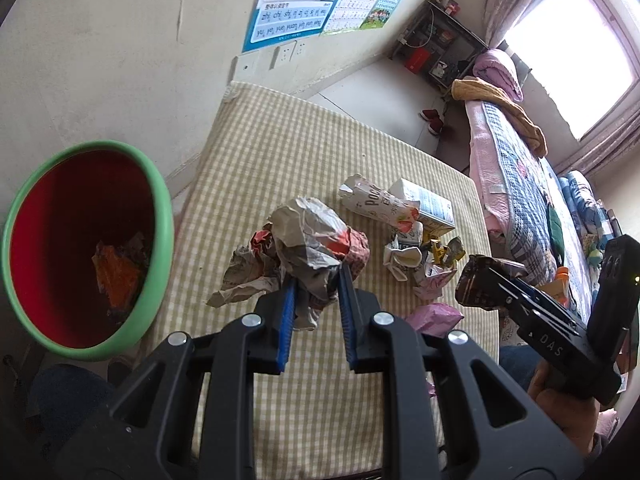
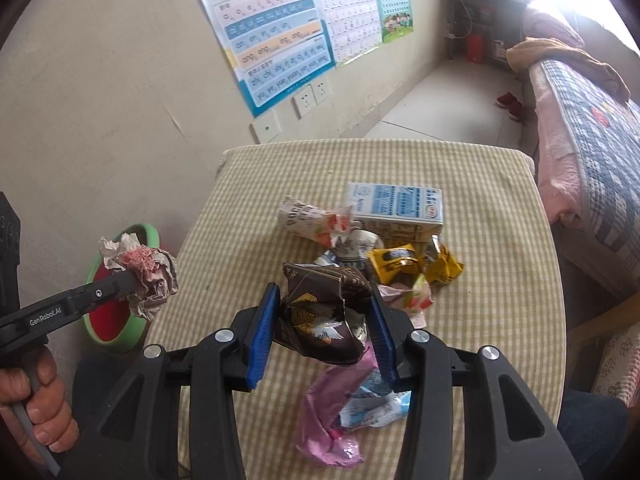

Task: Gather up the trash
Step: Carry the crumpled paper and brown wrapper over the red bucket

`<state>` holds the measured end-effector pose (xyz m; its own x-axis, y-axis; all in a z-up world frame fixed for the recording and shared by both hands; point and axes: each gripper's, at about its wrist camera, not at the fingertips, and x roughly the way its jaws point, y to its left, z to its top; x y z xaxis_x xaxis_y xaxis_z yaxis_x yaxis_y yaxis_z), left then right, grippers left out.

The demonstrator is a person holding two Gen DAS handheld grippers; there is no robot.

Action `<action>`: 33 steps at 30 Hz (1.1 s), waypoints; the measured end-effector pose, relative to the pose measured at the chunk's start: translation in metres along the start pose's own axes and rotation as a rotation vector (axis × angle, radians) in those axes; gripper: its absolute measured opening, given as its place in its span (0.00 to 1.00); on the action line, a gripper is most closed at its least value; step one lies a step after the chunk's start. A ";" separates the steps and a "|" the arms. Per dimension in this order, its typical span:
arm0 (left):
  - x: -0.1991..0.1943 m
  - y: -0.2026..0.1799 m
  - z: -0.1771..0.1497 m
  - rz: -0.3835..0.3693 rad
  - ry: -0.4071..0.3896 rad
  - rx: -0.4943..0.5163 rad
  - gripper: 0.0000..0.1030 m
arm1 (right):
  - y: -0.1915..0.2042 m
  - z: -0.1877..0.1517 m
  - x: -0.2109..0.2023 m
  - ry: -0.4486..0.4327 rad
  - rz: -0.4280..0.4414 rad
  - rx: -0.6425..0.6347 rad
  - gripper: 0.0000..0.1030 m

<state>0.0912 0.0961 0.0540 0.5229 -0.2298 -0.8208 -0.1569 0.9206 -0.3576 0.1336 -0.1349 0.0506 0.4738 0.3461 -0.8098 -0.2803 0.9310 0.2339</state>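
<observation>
My left gripper is shut on a crumpled grey-and-red paper ball and holds it above the checked tablecloth. A red bin with a green rim stands to its left, below table height, with scraps inside. In the right wrist view, my right gripper is shut on a dark brown wrapper, lifted over the trash pile. That view also shows the left gripper with its paper ball over the bin.
On the cloth lie a blue-and-white milk carton, a crushed paper cup, yellow wrappers and a pink wrapper. A wall runs behind the table, and a bed stands to the right.
</observation>
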 end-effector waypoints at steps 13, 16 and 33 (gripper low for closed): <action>-0.051 0.070 -0.011 0.066 -0.077 -0.111 0.19 | 0.099 0.005 0.013 0.012 0.098 -0.167 0.41; -0.056 0.083 -0.013 0.075 -0.085 -0.134 0.19 | 0.115 0.006 0.018 0.018 0.115 -0.193 0.41; -0.076 0.163 -0.017 0.141 -0.111 -0.267 0.19 | 0.209 0.014 0.061 0.073 0.219 -0.340 0.41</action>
<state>0.0120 0.2584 0.0508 0.5663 -0.0566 -0.8223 -0.4412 0.8219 -0.3604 0.1152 0.0827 0.0580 0.3147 0.5115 -0.7996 -0.6340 0.7402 0.2239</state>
